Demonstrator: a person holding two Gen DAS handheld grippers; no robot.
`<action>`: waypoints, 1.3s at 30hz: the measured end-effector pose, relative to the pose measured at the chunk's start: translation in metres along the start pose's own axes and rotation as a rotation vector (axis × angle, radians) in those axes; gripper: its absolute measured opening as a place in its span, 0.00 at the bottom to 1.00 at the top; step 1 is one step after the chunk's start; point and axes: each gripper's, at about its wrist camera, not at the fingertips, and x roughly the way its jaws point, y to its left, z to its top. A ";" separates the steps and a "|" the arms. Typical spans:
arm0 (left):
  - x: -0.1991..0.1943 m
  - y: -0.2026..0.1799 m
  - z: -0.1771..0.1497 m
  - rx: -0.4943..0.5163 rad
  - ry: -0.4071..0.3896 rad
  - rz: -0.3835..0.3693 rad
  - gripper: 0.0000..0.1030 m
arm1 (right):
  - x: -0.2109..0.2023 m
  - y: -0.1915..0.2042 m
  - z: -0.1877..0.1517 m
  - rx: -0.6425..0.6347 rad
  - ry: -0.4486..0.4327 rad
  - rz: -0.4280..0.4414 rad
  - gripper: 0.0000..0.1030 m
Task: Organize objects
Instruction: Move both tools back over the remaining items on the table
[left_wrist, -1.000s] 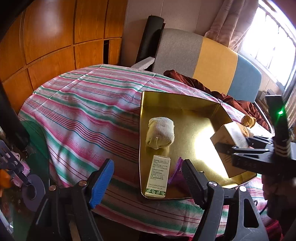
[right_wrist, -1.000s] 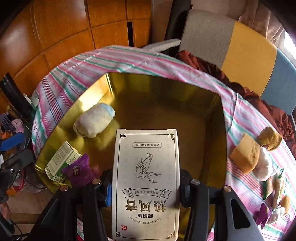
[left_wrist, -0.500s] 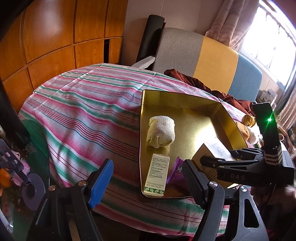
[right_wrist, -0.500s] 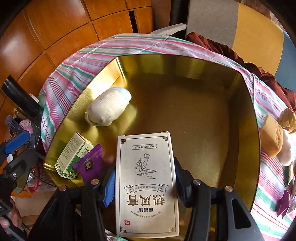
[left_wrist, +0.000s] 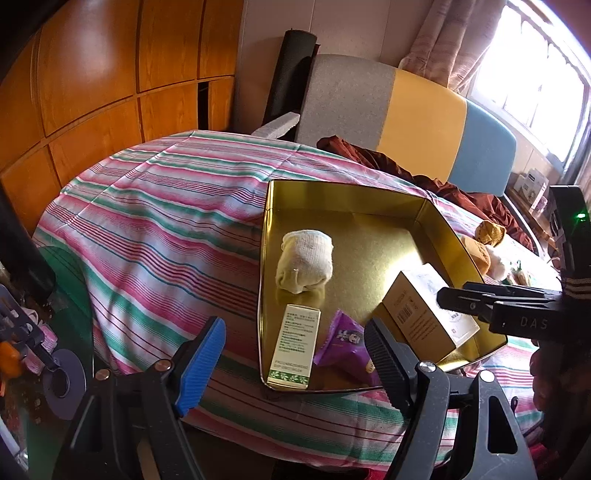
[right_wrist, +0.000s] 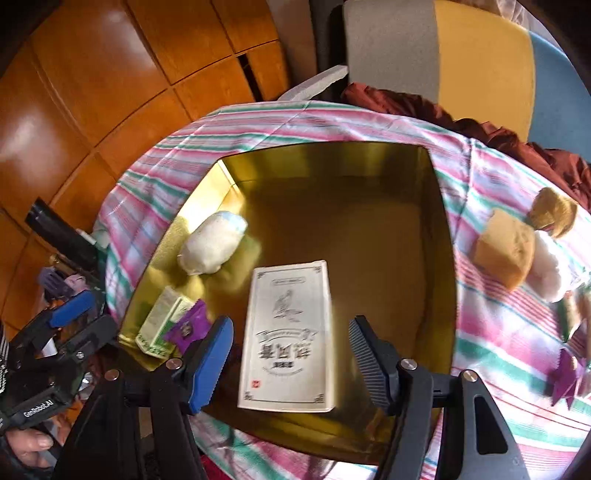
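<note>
A gold tray (left_wrist: 347, 192) (right_wrist: 441, 236) sits on the striped tablecloth. In it lie a rolled white sock (left_wrist: 304, 254) (right_wrist: 212, 247), a slim green-and-white box (left_wrist: 295, 345) (right_wrist: 160, 321), a purple packet (left_wrist: 343, 343) (right_wrist: 188, 326) and a beige box with Chinese print (left_wrist: 424, 314) (right_wrist: 288, 336). My right gripper (right_wrist: 290, 363) is open, its fingers apart on either side of the beige box, which rests in the tray. My left gripper (left_wrist: 295, 363) is open and empty, at the tray's near left corner.
Right of the tray lie a tan sponge-like block (right_wrist: 506, 251), a white soft item (right_wrist: 546, 269), a brown ball (right_wrist: 554, 210) and purple packets (right_wrist: 569, 373). A grey, yellow and blue sofa (left_wrist: 406, 118) stands behind the table. Wood panels fill the left.
My right gripper lowered the beige box into the tray, then opened and let it go. The box now lies in the tray. My left gripper has barely moved.
</note>
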 end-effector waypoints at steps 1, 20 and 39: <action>0.000 -0.001 0.000 0.003 0.000 0.001 0.76 | 0.003 0.002 0.000 -0.008 0.006 -0.001 0.65; -0.003 -0.005 0.003 0.019 -0.005 0.004 0.82 | -0.031 -0.028 -0.010 0.022 -0.088 -0.072 0.76; 0.000 -0.088 0.029 0.178 -0.002 -0.181 0.95 | -0.150 -0.271 -0.077 0.511 -0.184 -0.547 0.80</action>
